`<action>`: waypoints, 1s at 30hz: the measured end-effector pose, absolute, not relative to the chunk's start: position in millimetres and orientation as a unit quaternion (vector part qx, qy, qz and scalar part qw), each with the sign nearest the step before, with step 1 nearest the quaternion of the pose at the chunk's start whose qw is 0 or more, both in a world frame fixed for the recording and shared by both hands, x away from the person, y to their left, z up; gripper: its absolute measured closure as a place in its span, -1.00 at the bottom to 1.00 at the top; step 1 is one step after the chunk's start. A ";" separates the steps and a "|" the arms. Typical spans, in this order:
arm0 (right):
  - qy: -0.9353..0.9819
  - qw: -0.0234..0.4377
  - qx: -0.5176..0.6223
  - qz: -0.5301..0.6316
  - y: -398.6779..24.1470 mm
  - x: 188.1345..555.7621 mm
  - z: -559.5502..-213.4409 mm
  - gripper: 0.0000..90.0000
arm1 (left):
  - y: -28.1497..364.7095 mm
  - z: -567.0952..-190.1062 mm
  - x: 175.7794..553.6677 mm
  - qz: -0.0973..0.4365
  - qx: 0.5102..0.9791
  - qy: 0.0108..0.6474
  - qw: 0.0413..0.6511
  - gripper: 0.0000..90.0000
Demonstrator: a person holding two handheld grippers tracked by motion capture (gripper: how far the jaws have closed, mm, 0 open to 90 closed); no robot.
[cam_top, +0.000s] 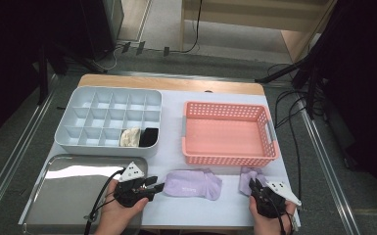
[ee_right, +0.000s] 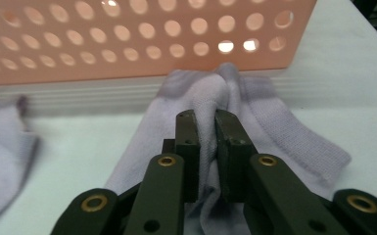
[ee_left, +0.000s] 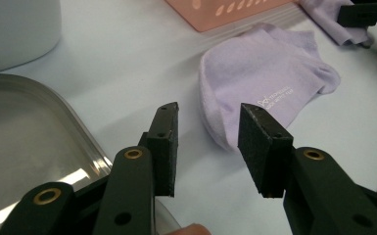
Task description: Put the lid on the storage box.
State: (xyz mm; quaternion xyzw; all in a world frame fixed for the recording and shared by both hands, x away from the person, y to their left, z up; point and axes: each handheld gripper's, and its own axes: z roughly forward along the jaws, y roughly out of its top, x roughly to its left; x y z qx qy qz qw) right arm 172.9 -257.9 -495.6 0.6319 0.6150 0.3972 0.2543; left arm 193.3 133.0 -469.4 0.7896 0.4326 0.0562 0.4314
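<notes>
The right gripper (ee_right: 205, 122) pinches a fold of the lilac sock (ee_right: 254, 122) at frame centre, below the pink basket (ee_right: 127, 58). The left gripper (ee_left: 208, 122) stands part open, empty, the second lilac sock (ee_left: 264, 73) lying just beyond its tips, upper right.

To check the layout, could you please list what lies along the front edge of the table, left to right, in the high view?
Metal tray → left tool → flat purple sock → bunched purple sock → right tool, shut on that sock.

Black grippers (cam_top: 153, 185) — brass rivets, cables
</notes>
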 end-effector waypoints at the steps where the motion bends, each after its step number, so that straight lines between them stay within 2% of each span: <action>1: 0.616 0.254 0.627 0.404 -254.4 170.7 -492.7 0.83 | 132.8 -469.6 193.3 0.056 0.790 0.432 0.432 0.35; 8: 0.637 0.260 0.578 0.438 -218.2 155.2 -470.5 0.83 | 133.1 -469.9 193.1 0.056 0.789 0.433 0.432 0.36; 14: 0.662 0.247 0.535 0.463 -179.7 144.6 -464.9 0.81 | 132.9 -469.9 193.3 0.053 0.786 0.434 0.436 0.37; 16: 0.682 0.238 0.516 0.461 -166.0 145.3 -470.8 0.69 | 132.0 -470.2 193.0 0.052 0.787 0.434 0.435 0.37; 18: 0.699 0.233 0.497 0.459 -157.6 147.7 -477.7 0.40 | 132.2 -470.1 192.7 0.051 0.788 0.433 0.435 0.36; 20: 0.687 0.220 0.495 0.484 -159.5 147.4 -478.6 0.25 | 132.7 -470.2 192.5 0.052 0.787 0.434 0.435 0.36; 26: 0.650 0.217 0.552 0.476 -189.5 145.9 -473.6 0.35 | 133.4 -470.4 193.3 0.051 0.785 0.437 0.436 0.35; 30: 0.659 0.200 0.577 0.440 -195.6 149.2 -485.1 0.24 | 133.6 -470.0 193.5 0.051 0.784 0.437 0.437 0.35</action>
